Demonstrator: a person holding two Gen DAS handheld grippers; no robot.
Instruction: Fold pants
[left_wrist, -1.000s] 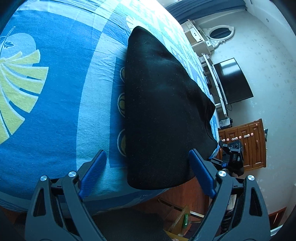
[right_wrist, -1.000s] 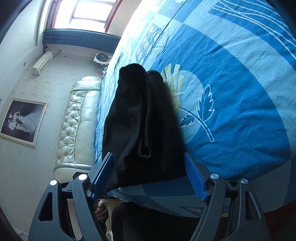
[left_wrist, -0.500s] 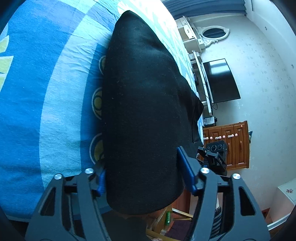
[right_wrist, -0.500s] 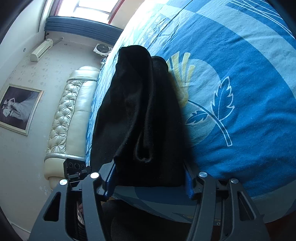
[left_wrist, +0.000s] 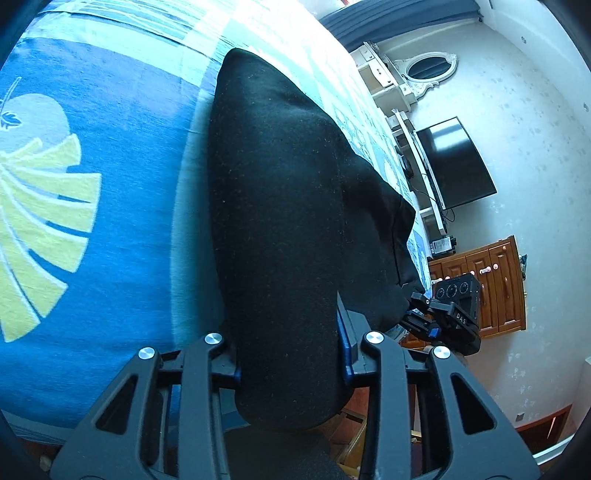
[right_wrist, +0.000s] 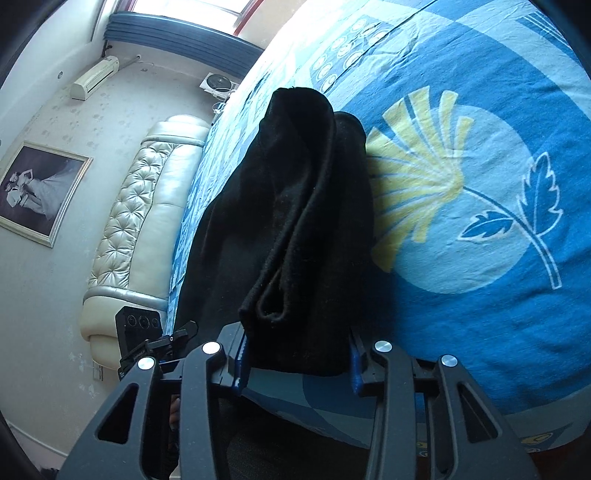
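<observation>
Two grippers now hold the near end of the black pants (left_wrist: 280, 229), which lie lengthwise on the blue leaf-print bedspread (left_wrist: 110, 258) with their near end at the edge of the bed. Left gripper (left_wrist: 288, 363): jaws have just been closing, and the blue pads now press a thick rounded fold of cloth between them; that fold bulges out past the jaws toward the camera. Right gripper (right_wrist: 297, 360): jaws likewise just closing, pads now against both sides of a stacked bundle whose hemmed edge (right_wrist: 269, 314) is visible just above the jaws. From the left wrist view the right gripper sits at the far corner of the same end, so each tool has one corner. Judgement: this is the pick-up for the next fold, presumably carrying the near end over toward the far end. Risks: (1) the right grip may have caught only the upper layers of the stack, in which case lower layers would drop and the fold would open; how many layers sit between the pads cannot be told. (2) The left bite is bulky and rounded, so soft cloth could slide out under tension. (3) Uneven lifting between hands would skew the fold line. (4) The overhanging end could drag off the bed edge.
</observation>
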